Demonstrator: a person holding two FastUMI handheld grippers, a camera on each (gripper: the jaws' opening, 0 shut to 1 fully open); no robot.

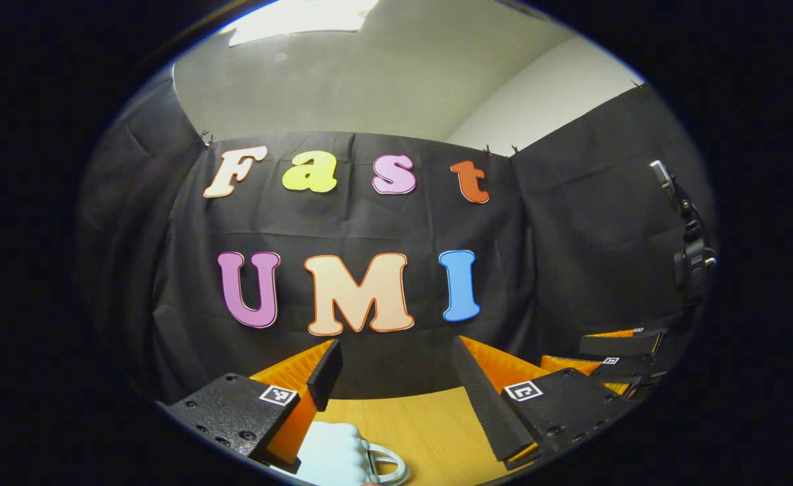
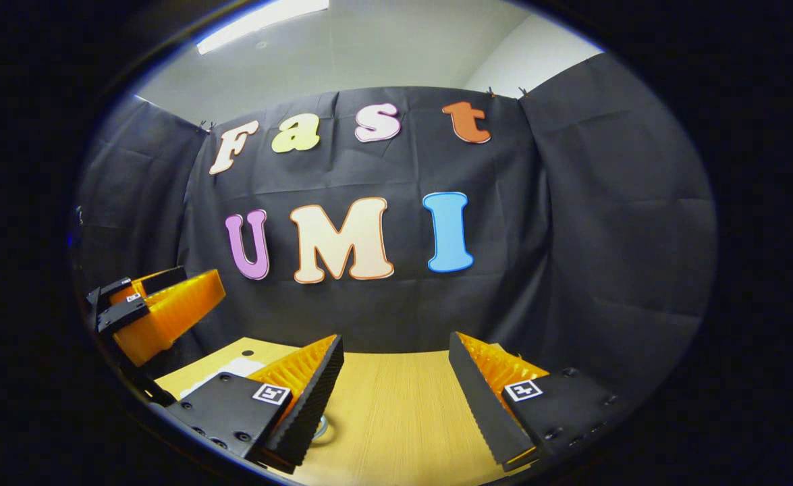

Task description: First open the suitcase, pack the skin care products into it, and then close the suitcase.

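Wooden table holds the pale case, low between the fingers of the left gripper, and the right gripper waits beside it, both spread wide and holding nothing, likely because opening has not begun.

black screwed claw mounts bear square markers

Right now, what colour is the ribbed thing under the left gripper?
Pale mint or light blue-white, with a metal ring beside it; it shows best in the left gripper view.
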